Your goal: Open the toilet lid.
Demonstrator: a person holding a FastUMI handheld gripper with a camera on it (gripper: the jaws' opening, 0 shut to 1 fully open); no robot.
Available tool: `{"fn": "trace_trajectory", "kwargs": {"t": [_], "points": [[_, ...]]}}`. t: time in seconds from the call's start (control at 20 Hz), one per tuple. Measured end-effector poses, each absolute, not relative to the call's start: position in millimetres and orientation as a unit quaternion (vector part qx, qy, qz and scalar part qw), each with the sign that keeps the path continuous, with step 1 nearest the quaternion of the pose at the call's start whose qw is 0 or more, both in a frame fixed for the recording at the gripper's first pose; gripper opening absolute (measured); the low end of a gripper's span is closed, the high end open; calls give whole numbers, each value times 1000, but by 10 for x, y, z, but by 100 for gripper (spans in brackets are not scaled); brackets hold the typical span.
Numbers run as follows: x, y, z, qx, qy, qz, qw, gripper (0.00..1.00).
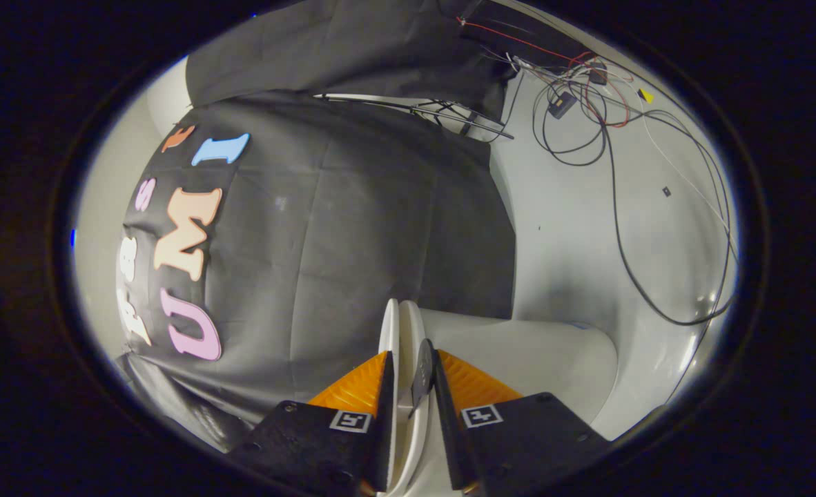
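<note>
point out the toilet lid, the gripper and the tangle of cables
toilet lid (395, 324), gripper view, on its thin white edge
gripper (411, 376), gripper view, midway between its fingertips, shut on the lid
cables (580, 117), gripper view, on the looped black wires

I count one toilet lid (400, 324), edge-on between the two fingers (353, 386) of my one tongs (411, 376), which press on it; one toilet bowl (532, 352); one tangle of cables (587, 103) on the floor (574, 228).
</note>
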State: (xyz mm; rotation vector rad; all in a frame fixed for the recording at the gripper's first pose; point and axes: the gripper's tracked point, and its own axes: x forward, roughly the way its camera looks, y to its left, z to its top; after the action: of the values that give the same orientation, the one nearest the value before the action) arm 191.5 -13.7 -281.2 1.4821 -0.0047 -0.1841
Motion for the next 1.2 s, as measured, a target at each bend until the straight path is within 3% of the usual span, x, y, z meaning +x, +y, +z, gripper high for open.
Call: {"fn": "trace_trajectory", "kwargs": {"t": [0.15, 0.25, 0.65, 1.2], "points": [[1925, -123, -2806, 682, -2, -81, 727, 9], [1908, -128, -2776, 688, -8, -67, 722, 6], [1837, -105, -2647, 636, 14, -50, 770, 6], [1758, 55, -1853, 557, 8, -52, 829, 6]]}}
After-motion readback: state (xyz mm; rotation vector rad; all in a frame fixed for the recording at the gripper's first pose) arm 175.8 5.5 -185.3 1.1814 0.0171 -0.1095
